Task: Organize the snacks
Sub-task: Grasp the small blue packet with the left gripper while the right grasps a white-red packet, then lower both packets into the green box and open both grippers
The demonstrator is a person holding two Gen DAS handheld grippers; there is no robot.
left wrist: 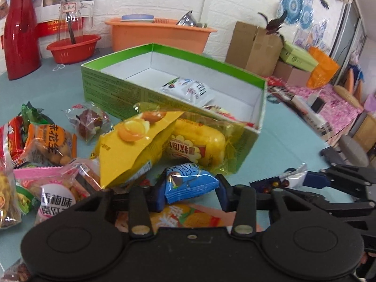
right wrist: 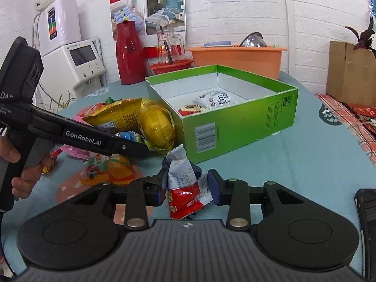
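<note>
The left tool pinches a small blue foil snack packet between its pads. The right tool pinches a crinkled red-and-white plastic snack packet. Ahead of both stands the open green cardboard box on the counter.

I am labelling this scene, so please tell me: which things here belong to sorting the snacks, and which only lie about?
Part of the job:
- green box, some snacks already inside
- blue packet in the left gripper
- red and white packet in the right gripper
- snack pile on the table

Just lying about:
- red jug
- orange basin
- red basket
- cardboard boxes
</note>
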